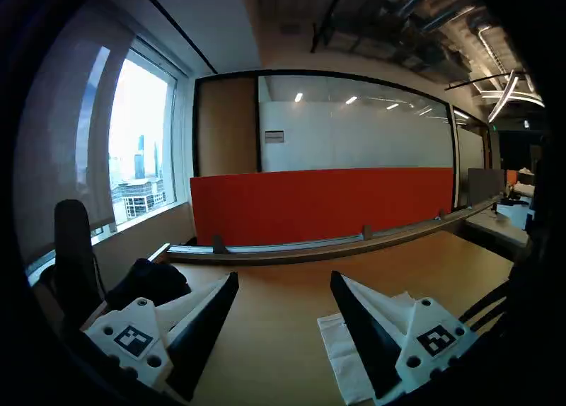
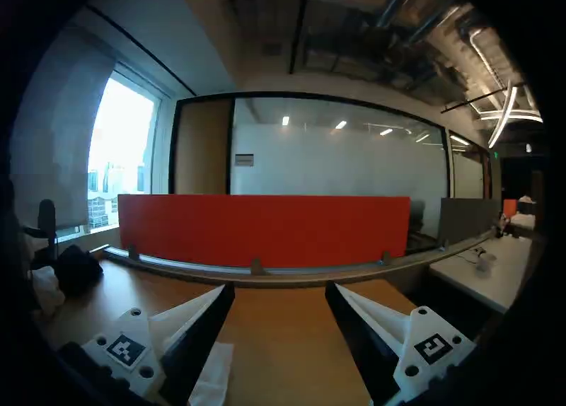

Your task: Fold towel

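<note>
In the left gripper view the left tool (image 1: 283, 275) stands wide and empty over the bare wooden surface (image 1: 283, 314), well short of the red divider (image 1: 318, 204). The white towel (image 1: 338, 346) lies flat, its edge by the right finger. In the right gripper view the right tool (image 2: 277, 287) is equally wide, with the towel's corner by its left finger and open surface up to the divider.

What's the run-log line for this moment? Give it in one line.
left claw open, empty | right claw open, empty | towel lying on desk, ungripped

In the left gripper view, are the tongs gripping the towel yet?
No: the left tongs stand open, with the white towel lying flat on the desk.
</note>
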